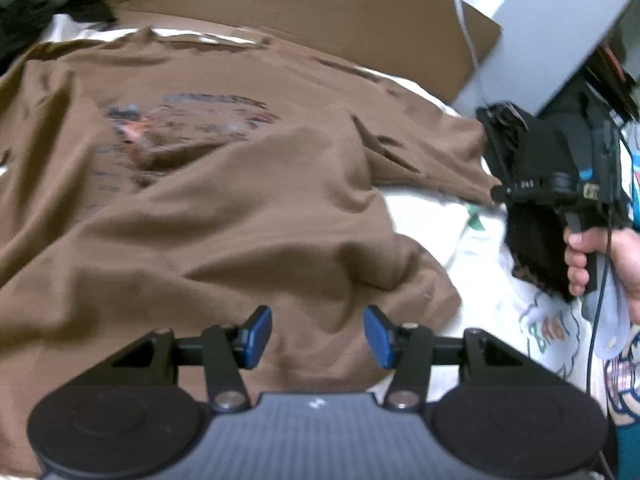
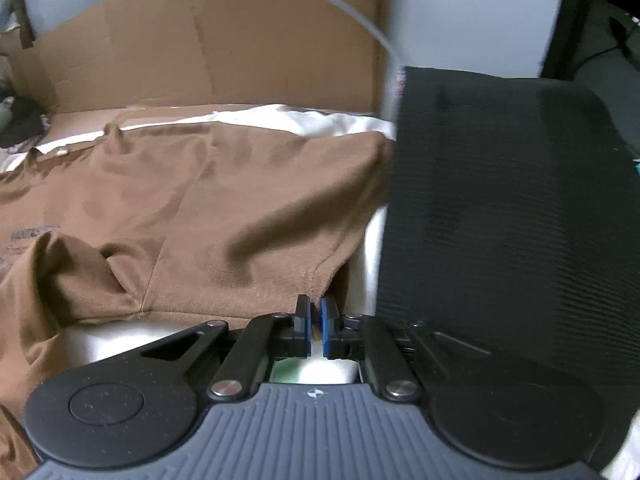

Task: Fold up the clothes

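A brown T-shirt point(image 1: 208, 200) with a faded chest print point(image 1: 180, 128) lies rumpled, front up, on a white sheet point(image 1: 440, 236). My left gripper point(image 1: 318, 336) hovers open over the shirt's near part, with nothing between its blue pads point(image 1: 260, 336). In the right wrist view, the shirt's sleeve point(image 2: 248, 216) stretches toward my right gripper point(image 2: 316, 320). Its blue pads stand almost together on the sleeve's hem corner. A hand point(image 1: 584, 256) holds that gripper's handle at the right of the left wrist view, beside the sleeve's tip point(image 1: 476, 184).
A flattened cardboard sheet point(image 2: 200, 48) stands along the far side of the bed. A black ribbed object point(image 2: 500, 208) rises close on the right of the sleeve. Dark clothes point(image 1: 28, 12) lie at the far left. A white cable point(image 2: 344, 4) hangs over the cardboard.
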{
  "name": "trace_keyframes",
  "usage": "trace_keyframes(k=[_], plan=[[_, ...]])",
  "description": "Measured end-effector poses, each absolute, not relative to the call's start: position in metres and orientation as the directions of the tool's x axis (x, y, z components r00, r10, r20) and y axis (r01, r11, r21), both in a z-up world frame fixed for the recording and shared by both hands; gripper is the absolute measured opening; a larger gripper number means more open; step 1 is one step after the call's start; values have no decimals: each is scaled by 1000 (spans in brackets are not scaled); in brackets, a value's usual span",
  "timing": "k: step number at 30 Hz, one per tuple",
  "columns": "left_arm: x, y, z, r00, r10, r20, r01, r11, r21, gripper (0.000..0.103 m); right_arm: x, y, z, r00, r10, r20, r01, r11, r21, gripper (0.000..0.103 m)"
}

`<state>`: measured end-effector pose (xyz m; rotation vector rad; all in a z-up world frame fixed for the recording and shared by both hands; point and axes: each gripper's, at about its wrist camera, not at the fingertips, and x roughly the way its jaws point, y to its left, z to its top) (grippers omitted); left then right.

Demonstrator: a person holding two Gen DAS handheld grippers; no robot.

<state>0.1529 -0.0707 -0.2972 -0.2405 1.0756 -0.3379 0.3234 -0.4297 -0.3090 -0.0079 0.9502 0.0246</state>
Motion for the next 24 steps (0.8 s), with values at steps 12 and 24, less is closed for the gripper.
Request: trace_keyframes(k=[12, 24], plan=[[155, -113, -308, 389, -410, -825, 293, 904, -311, 59, 329, -412, -326, 551, -140, -823, -76, 973, -217, 3], [149, -110, -322, 381, -400, -834, 331, 901, -281, 59, 272, -412, -286, 570, 143, -809, -154, 986, 66, 14]])
